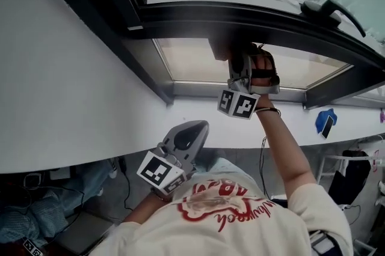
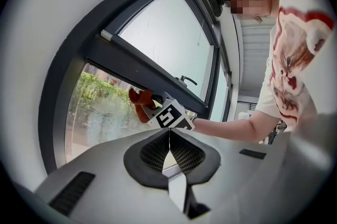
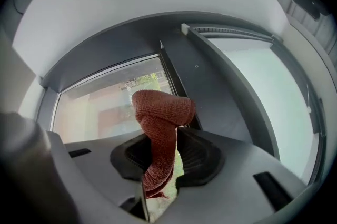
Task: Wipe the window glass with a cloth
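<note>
Right claw closed on a red cloth. The cloth's bunched end is raised to the window glass at the pane's upper edge, beside the dark frame; contact cannot be confirmed. Left claw closed, empty, well apart from the glass. Wiping appears barely begun, with most of the pane left to cover.

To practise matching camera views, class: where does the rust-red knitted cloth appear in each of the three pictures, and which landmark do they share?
Head view: hidden beyond the right gripper, not clearly seen.
Left gripper view: the rust-red knitted cloth sits left of centre, against the lower pane.
Right gripper view: centre, clamped between the jaws.
Shared landmark: the dark grey window frame bar above the cloth.
</note>
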`<action>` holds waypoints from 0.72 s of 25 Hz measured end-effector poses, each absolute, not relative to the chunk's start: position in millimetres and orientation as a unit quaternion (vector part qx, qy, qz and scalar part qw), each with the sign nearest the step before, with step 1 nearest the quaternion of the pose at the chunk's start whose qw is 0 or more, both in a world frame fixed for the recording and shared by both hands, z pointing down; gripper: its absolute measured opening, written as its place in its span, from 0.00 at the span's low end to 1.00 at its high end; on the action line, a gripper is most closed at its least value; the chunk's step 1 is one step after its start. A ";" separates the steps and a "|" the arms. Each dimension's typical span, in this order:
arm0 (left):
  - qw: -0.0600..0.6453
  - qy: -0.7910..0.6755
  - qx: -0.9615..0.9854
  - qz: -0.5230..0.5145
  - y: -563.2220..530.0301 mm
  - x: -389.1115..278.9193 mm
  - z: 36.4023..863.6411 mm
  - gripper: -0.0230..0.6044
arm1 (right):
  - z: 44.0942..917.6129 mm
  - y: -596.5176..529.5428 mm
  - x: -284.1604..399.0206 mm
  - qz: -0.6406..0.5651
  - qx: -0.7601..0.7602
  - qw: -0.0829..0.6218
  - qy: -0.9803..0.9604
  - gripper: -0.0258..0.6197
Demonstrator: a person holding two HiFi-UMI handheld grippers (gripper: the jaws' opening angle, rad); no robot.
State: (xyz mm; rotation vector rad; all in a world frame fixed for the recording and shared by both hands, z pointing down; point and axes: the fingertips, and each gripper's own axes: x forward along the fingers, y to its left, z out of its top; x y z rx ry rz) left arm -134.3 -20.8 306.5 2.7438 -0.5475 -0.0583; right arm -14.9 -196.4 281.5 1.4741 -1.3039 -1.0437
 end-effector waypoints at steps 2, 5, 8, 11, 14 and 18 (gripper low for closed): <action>0.165 -0.193 0.967 -0.022 -13.1 -126.3 301.2 0.07 | 281.4 -200.8 -15.6 -0.437 0.576 0.453 -0.521 0.20; 0.148 -0.210 0.966 -0.019 -2.9 -126.9 294.9 0.07 | 285.7 -206.4 -10.9 -0.447 0.566 0.457 -0.521 0.22; 0.156 -0.247 0.956 -0.015 -3.8 -135.3 303.0 0.07 | 286.5 -216.2 1.8 -0.443 0.577 0.451 -0.517 0.22; 0.172 -0.273 0.946 -0.020 -4.0 -136.3 307.2 0.07 | 286.3 -220.9 5.9 -0.452 0.578 0.435 -0.522 0.21; 0.167 -0.289 0.942 -0.021 -1.8 -131.5 305.4 0.07 | 296.7 -221.1 2.9 -0.455 0.572 0.422 -0.537 0.16; 0.171 -0.304 0.937 -0.026 4.3 -124.5 306.8 0.07 | 311.9 -221.9 2.4 -0.448 0.563 0.421 -0.553 0.16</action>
